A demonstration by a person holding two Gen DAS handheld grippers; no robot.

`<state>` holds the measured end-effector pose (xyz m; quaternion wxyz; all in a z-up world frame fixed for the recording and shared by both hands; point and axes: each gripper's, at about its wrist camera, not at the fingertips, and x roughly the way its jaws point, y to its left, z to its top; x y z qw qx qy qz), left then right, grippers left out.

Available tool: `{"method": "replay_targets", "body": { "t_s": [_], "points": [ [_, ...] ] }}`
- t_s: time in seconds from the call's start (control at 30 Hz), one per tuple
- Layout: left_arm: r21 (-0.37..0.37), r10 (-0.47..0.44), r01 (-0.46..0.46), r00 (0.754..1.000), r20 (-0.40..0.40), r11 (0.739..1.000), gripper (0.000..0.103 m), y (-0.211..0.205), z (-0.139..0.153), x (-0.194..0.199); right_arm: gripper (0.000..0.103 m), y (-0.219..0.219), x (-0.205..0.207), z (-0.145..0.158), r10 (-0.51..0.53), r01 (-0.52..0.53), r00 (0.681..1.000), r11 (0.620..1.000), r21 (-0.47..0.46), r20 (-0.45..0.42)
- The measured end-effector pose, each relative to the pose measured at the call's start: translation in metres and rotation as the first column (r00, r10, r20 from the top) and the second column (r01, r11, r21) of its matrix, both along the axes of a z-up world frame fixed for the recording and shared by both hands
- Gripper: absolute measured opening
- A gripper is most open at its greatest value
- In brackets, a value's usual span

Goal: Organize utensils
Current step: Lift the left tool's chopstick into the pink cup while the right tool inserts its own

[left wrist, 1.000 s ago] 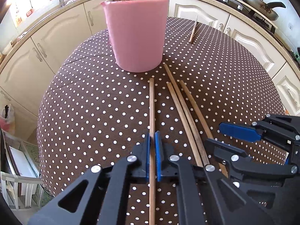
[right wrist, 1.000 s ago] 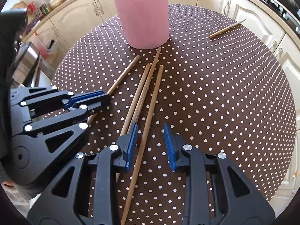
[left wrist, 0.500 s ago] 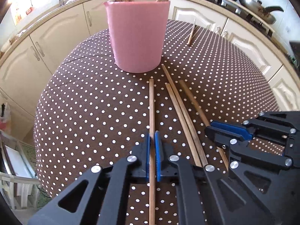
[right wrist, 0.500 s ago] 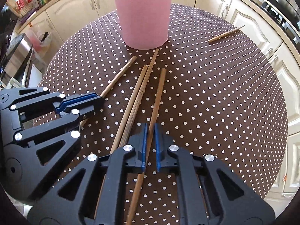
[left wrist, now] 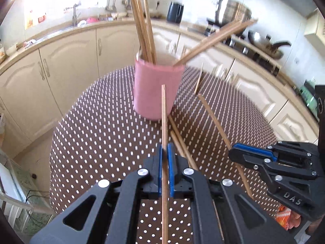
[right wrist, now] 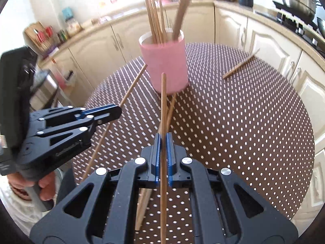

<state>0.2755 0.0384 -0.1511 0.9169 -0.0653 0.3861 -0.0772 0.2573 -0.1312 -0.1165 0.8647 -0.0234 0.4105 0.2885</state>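
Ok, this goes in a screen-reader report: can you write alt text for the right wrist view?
The right gripper is shut on a wooden chopstick aimed at a pink cup of chopsticks on a brown polka-dot table. At left, the left gripper grips another, and three more lie loose on the table.

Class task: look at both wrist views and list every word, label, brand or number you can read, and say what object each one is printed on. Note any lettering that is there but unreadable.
"DAS": raised letters on the black body of the right gripper, seen from the left wrist view; the rest is out of sight.
Embossed lettering on the body of the left gripper, right wrist view: too blurred to read.
Pink cup, chopsticks, dotted tablecloth: no text.
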Motion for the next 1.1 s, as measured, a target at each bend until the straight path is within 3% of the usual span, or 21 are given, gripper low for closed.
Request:
{"method": "replay_targets", "body": {
  "t_s": [0.2, 0.33, 0.47, 0.63, 0.83, 1.0, 1.1],
  "points": [
    [-0.061, 0.020, -0.009, 0.983, 0.182, 0.998, 0.006, 0.007, 0.034, -0.015, 0.006, -0.008, -0.012, 0.032, -0.023, 0.003, 0.990, 0.990, 0.141, 0.137],
    [-0.088, 0.040, -0.015, 0.954, 0.296, 0.996, 0.006, 0.011, 0.054, -0.019, 0.006, -0.005, -0.014, 0.049, -0.046, -0.005, 0.971, 0.978, 0.209, 0.236],
    [-0.101, 0.054, -0.012, 0.905, 0.423, 0.995, 0.006, 0.013, 0.076, -0.017, 0.006, 0.003, -0.010, 0.065, -0.081, -0.014, 0.938, 0.962, 0.271, 0.338],
    [-0.150, 0.081, 0.006, 0.818, 0.569, 0.989, 0.006, 0.018, 0.104, -0.006, 0.006, 0.010, -0.003, 0.087, -0.185, -0.003, 0.874, 0.923, 0.385, 0.449],
    [-0.205, 0.139, -0.001, 0.739, 0.659, 0.979, 0.006, 0.022, 0.127, 0.021, 0.006, 0.023, 0.017, 0.105, -0.287, 0.010, 0.779, 0.894, 0.448, 0.557],
    [-0.228, 0.171, -0.014, 0.707, 0.687, 0.974, 0.006, 0.026, 0.131, 0.050, 0.006, 0.032, 0.039, 0.111, -0.330, 0.017, 0.720, 0.887, 0.461, 0.610],
    [-0.235, 0.182, -0.019, 0.696, 0.695, 0.972, 0.006, 0.029, 0.127, 0.071, 0.006, 0.033, 0.056, 0.107, -0.351, 0.031, 0.706, 0.883, 0.468, 0.615]
  ]
}}
